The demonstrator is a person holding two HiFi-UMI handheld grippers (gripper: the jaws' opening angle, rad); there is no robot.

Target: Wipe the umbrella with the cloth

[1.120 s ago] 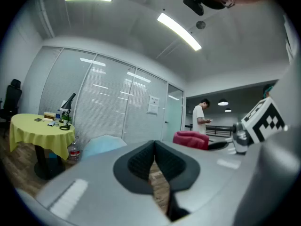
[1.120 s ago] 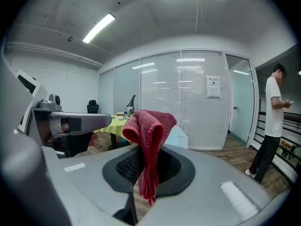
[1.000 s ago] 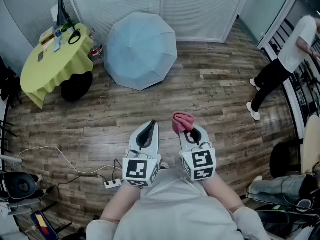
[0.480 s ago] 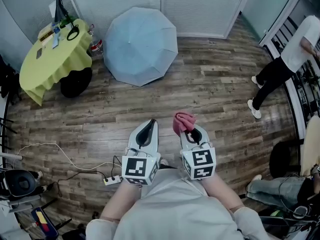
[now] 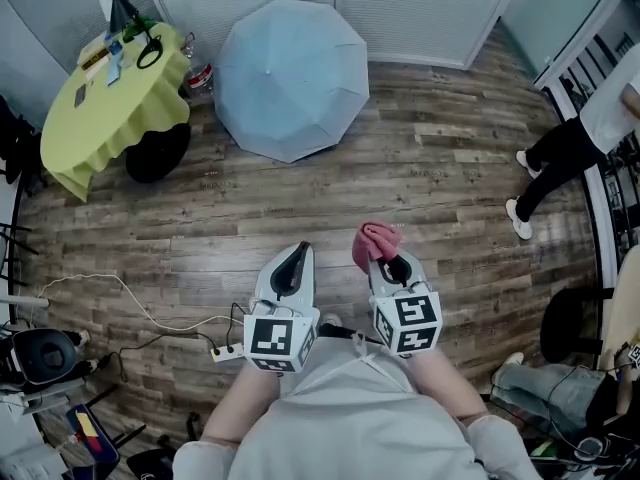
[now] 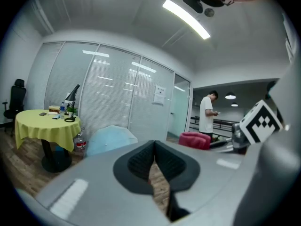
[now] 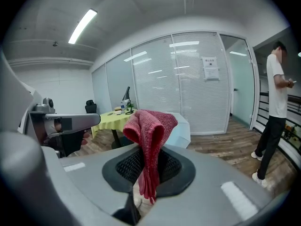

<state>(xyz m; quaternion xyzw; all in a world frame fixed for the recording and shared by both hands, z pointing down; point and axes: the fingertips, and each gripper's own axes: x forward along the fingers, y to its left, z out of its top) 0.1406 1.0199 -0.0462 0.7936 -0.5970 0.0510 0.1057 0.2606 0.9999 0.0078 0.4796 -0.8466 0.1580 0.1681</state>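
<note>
The right gripper (image 7: 148, 167) is clamped on a red knitted cloth (image 7: 153, 124), whose bunched top stands up above the jaws while a thin tail hangs down between the pads. The left gripper (image 6: 153, 155) has its jaws pressed together with nothing between them. In the head view both grippers are held side by side close in front of the person's body, above the wooden plank floor (image 5: 420, 198), with the cloth at the tip of the right one. The light blue umbrella (image 5: 292, 76) lies open on the floor, canopy up, well apart from both grippers and just in front of a wall of glass panels with white blinds (image 5: 400, 8). Neither the cloth nor either gripper touches it. Just beside the umbrella, to its left in the head view, stands a round worktop (image 5: 100, 118) covered with a yellow-green tablecloth; it carries a black desk lamp (image 5: 120, 13) and a few small items too small to make out. A water bottle with a red label (image 5: 200, 74) stands on the floor between the worktop and the umbrella. A white power strip (image 5: 226, 353) with its cable lies on the floor near the left gripper. A person in a white shirt and dark trousers (image 7: 276, 102) stands off to the right by a railing.
</note>
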